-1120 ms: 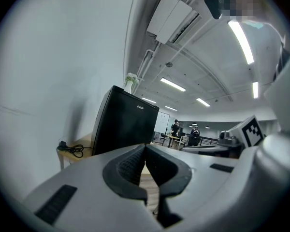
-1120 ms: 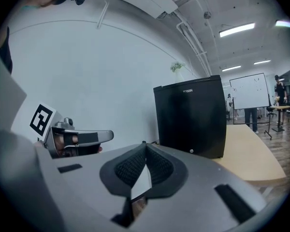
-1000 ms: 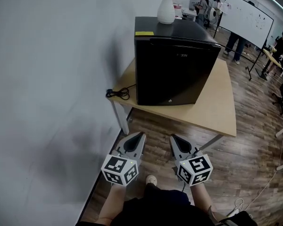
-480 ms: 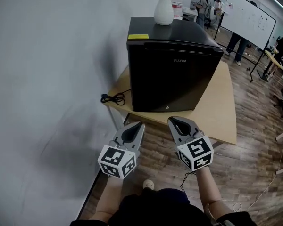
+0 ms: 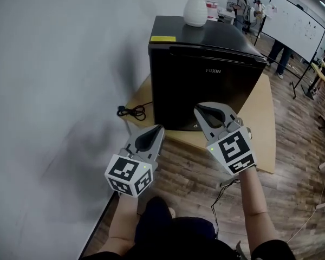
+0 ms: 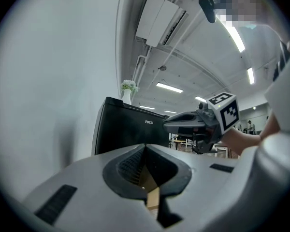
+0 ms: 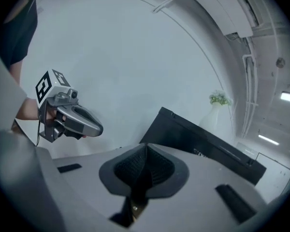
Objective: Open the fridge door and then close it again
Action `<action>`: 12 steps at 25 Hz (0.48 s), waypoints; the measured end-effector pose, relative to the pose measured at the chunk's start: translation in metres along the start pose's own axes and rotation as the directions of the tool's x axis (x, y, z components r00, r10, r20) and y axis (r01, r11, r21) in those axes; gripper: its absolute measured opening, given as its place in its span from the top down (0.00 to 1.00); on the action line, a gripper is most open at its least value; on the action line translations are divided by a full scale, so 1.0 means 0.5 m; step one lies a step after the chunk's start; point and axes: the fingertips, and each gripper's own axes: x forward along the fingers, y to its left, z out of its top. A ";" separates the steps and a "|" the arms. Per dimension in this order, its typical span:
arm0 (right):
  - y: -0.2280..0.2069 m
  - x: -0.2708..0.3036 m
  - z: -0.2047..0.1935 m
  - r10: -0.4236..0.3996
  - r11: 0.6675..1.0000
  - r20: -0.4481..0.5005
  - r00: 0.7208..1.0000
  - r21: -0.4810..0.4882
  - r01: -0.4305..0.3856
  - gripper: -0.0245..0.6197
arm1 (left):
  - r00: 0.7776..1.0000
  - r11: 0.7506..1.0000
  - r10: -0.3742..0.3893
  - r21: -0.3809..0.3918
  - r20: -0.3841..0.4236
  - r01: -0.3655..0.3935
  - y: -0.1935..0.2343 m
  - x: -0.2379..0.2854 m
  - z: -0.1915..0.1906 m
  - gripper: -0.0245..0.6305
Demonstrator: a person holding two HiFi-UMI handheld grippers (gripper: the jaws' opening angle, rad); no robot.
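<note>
The black mini fridge [image 5: 206,80] stands on a wooden table [image 5: 261,124] with its door closed. It also shows in the left gripper view [image 6: 128,132] and the right gripper view [image 7: 203,140]. My left gripper [image 5: 159,128] is shut and empty, held short of the table's near edge, left of the fridge front. My right gripper [image 5: 198,109] is shut and empty too, rolled on its side. It hangs before the lower part of the door without touching it. Each gripper sees the other: the right gripper [image 6: 167,125] and the left gripper [image 7: 100,128].
A white vase [image 5: 195,7] with flowers and a yellow sticker [image 5: 162,38] sit on the fridge top. A black coiled cord [image 5: 131,111] lies on the table's left corner. A grey wall [image 5: 54,91] runs close on the left. A whiteboard [image 5: 292,20] and people [image 5: 241,4] stand far back.
Both grippers have risen and moved toward the fridge. The right one has rolled onto its side and now overlaps the lower door in the head view.
</note>
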 end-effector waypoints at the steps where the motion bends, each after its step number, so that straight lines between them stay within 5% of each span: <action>1: -0.009 0.008 0.008 0.004 1.000 -0.003 1.000 -0.023 -0.004 0.97 | 1.000 1.000 0.003 -0.002 0.003 -0.003 0.005 0.001 0.003 0.96; 12: -0.082 0.086 0.049 0.003 0.973 -0.094 0.996 -0.229 -0.024 0.79 | 1.000 1.000 -0.021 0.004 0.016 0.021 0.054 0.061 0.035 0.96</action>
